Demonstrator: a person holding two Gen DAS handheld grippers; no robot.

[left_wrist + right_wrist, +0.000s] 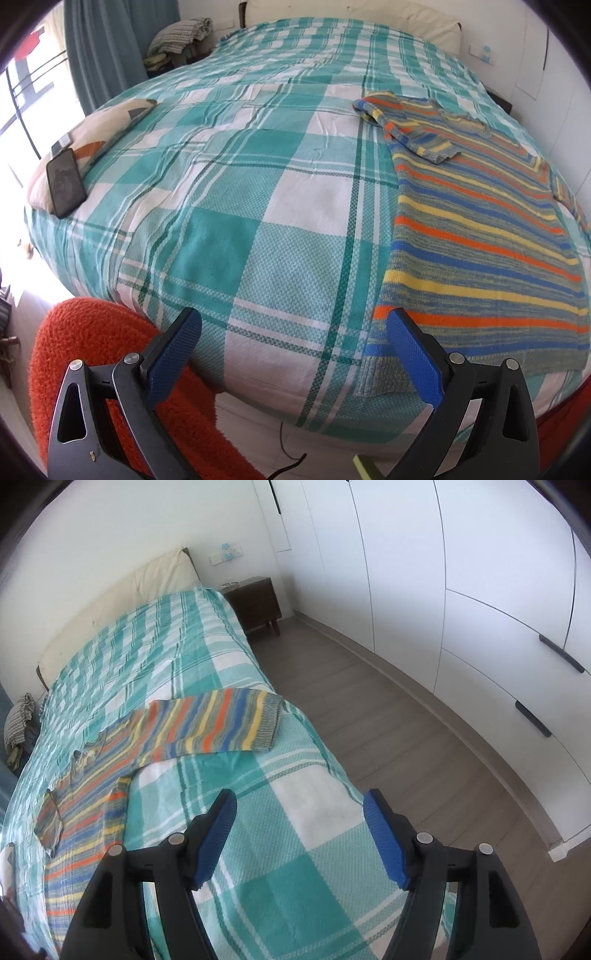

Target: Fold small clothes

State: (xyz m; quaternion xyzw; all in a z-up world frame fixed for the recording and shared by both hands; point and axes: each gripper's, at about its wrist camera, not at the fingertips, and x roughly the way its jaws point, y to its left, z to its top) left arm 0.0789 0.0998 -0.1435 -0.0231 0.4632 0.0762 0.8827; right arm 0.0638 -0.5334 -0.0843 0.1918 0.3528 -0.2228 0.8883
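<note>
Striped knitted sweater point(484, 236) flat near right edge of teal-and-white checked bed point(258, 206); left gripper point(293, 345) and right gripper point(299, 830) both apart, empty.

Home bedroom: bed point(258, 184) under checked cover, nightstand point(256, 603), white wardrobe doors point(461, 572).

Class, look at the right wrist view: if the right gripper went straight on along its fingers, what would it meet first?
Most likely the bare checked bedspread. The open right gripper points down at it; the striped sweater lies further off, left.
</note>
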